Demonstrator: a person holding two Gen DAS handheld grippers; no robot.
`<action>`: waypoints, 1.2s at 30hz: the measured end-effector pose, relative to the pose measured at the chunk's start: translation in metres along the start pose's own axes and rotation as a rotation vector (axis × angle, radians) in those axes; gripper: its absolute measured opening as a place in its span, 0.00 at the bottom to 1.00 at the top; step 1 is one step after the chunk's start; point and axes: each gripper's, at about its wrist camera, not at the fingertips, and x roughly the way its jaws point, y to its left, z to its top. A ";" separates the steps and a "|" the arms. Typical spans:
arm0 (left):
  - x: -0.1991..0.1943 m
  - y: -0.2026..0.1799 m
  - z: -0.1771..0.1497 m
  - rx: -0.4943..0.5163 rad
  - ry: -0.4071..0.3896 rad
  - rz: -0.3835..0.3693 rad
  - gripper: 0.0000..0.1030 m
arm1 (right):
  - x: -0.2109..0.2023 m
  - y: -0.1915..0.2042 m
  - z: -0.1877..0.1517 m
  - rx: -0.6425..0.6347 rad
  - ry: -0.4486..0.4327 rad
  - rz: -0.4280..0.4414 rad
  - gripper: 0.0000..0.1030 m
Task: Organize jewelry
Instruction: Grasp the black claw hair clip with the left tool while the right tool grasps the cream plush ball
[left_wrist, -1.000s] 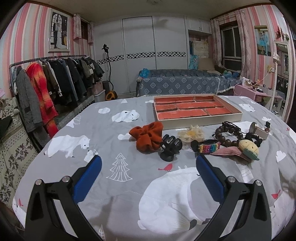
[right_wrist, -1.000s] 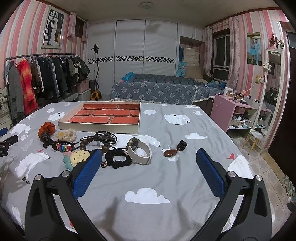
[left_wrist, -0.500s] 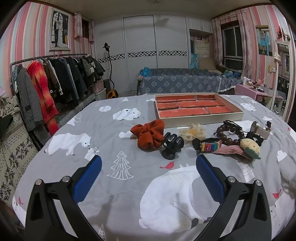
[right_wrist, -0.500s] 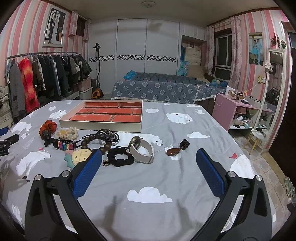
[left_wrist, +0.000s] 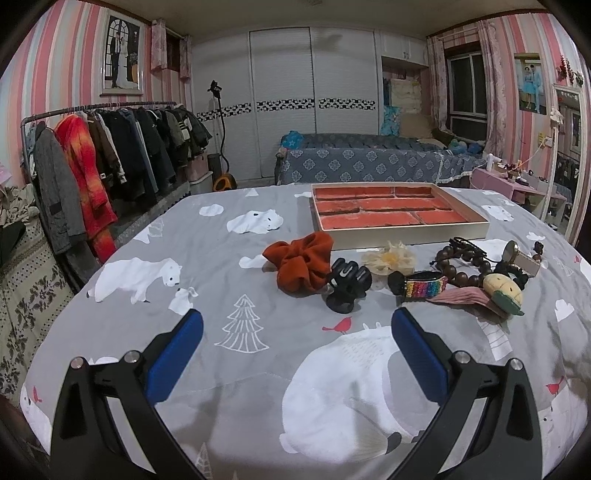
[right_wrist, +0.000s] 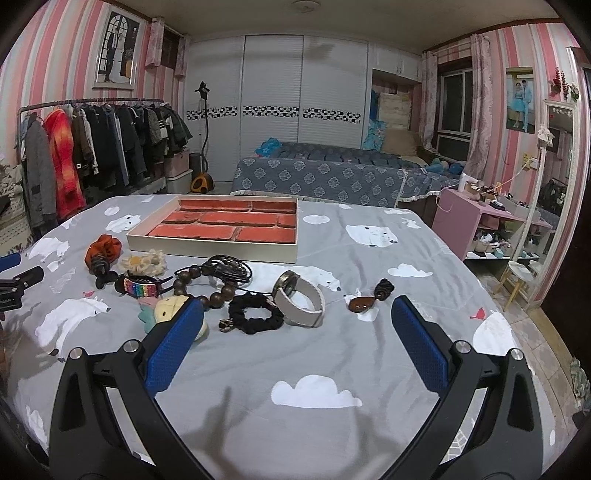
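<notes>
A red-lined tray (left_wrist: 476, 226) (right_wrist: 210, 249) with several compartments lies on the grey bear-print cloth. In front of it lie an orange scrunchie (left_wrist: 303, 264) (right_wrist: 103, 249), a black claw clip (left_wrist: 347, 284), a cream flower (left_wrist: 389, 258), a rainbow bracelet (left_wrist: 424, 288) (right_wrist: 140, 287), a wooden bead bracelet (left_wrist: 461, 266) (right_wrist: 207, 288), a black scrunchie (right_wrist: 255, 314), a watch (right_wrist: 299, 299) and a brown pendant (right_wrist: 364, 302). My left gripper (left_wrist: 295, 325) hangs open in front of the claw clip. My right gripper (right_wrist: 295, 314) stands open near the watch and black scrunchie. Both hold nothing.
A clothes rack (left_wrist: 99, 170) stands left of the table. A bed (left_wrist: 369, 158) lies behind, a pink shelf (right_wrist: 491, 221) at the right. The table's right edge (right_wrist: 491, 306) drops to a tiled floor. Bare cloth lies below both grippers.
Both views have shifted slightly; the objects sit a little closer and lower in frame. Nothing on the cloth has moved, and both grippers stay open.
</notes>
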 end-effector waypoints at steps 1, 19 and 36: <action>0.001 -0.001 0.000 0.003 0.002 -0.003 0.96 | 0.002 0.001 0.000 0.001 0.005 0.002 0.96; 0.039 -0.021 0.003 0.005 0.102 -0.054 0.96 | 0.074 0.073 0.002 -0.031 0.156 0.157 0.96; 0.104 -0.024 0.027 -0.059 0.182 -0.081 0.96 | 0.133 0.097 0.010 -0.085 0.315 0.291 0.47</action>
